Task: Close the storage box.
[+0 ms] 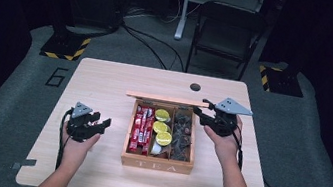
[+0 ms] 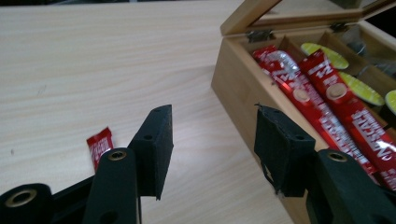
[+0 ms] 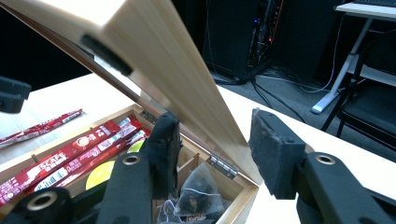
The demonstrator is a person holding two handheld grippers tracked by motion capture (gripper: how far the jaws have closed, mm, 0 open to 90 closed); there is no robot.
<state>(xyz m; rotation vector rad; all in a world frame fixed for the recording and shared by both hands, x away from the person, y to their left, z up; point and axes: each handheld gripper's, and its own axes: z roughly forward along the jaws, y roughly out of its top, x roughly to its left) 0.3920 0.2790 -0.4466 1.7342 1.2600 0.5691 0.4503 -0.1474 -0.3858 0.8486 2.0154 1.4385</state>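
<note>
Right gripper (image 1: pixel 203 113) is clamped on the raised wooden lid (image 3: pixel 154 51) of the tea box (image 1: pixel 156 163), its pads gripping the lid's edge above the tea-bag compartment. Left gripper (image 1: pixel 97 124) hovers over the table (image 1: pixel 106 79) beside the box, jaws apart with nothing between them; a red sachet (image 2: pixel 99 145) lies on the table beneath.

Left gripper (image 2: pixel 212 154) jaws apart, empty; red sachet (image 2: pixel 99 145) on table (image 2: pixel 93 60)
</note>
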